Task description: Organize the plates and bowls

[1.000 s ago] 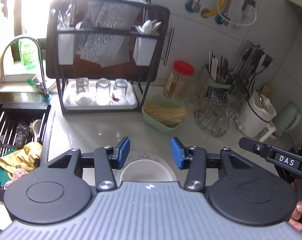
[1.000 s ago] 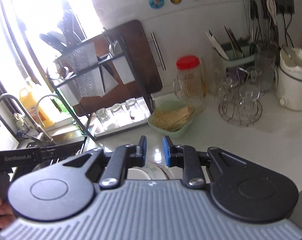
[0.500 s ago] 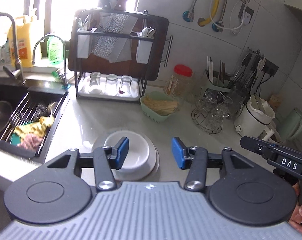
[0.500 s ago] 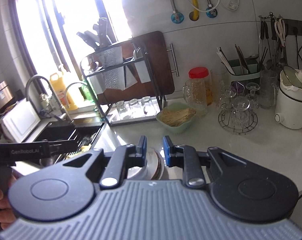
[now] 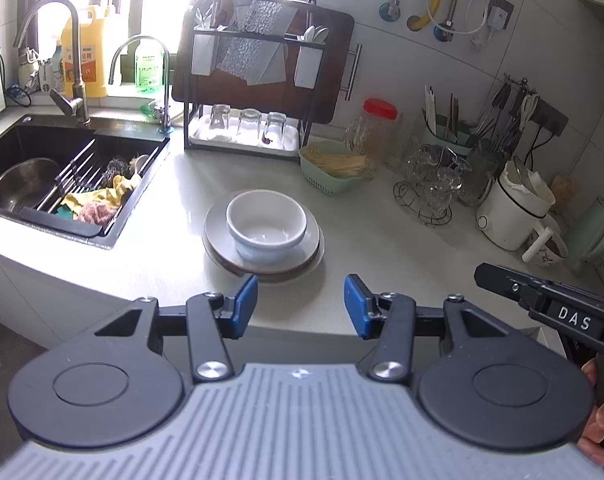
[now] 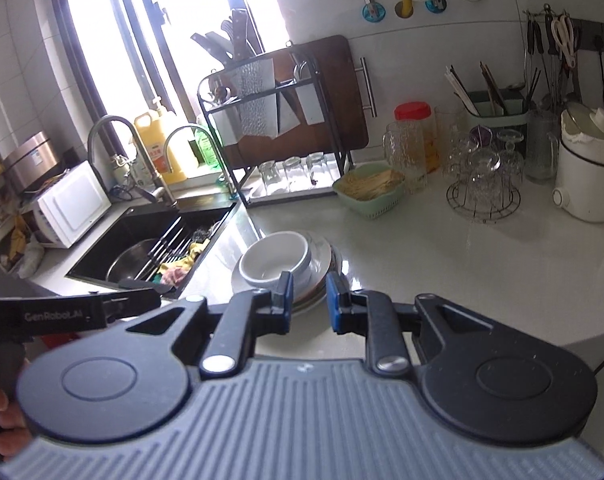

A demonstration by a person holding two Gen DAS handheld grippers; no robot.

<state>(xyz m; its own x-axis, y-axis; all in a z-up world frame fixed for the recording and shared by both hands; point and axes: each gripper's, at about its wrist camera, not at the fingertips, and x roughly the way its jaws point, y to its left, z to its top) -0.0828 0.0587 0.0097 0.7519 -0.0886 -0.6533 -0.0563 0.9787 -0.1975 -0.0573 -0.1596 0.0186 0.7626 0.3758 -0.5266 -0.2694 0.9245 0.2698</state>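
Right now my left gripper sits low in the centre of its frame, its blue pads spread wide with nothing between them, hanging over the near edge of the counter. My right gripper is likewise at lower centre of its own view, its pads a narrow gap apart and also empty; the rim of the stack shows through that gap, but I cannot tell whether it is close enough to touch.

Just beyond both grippers, in the middle of each frame, the task's things are gathered in one pile: a white bowl sits upright on top of the stacked plates, and the whole pile rests on the counter beside the sink. The bowl looks thick at the rim, so it may be more than one nested together; I cannot say for sure. I see at least two plates by their offset edges.

As I judge it, the stacking part looks done, since no loose plate or bowl lies on the counter. What may be left is carrying the pile to storage, perhaps the drying rack further back in the upper centre, where only glasses stand on the bottom tray.
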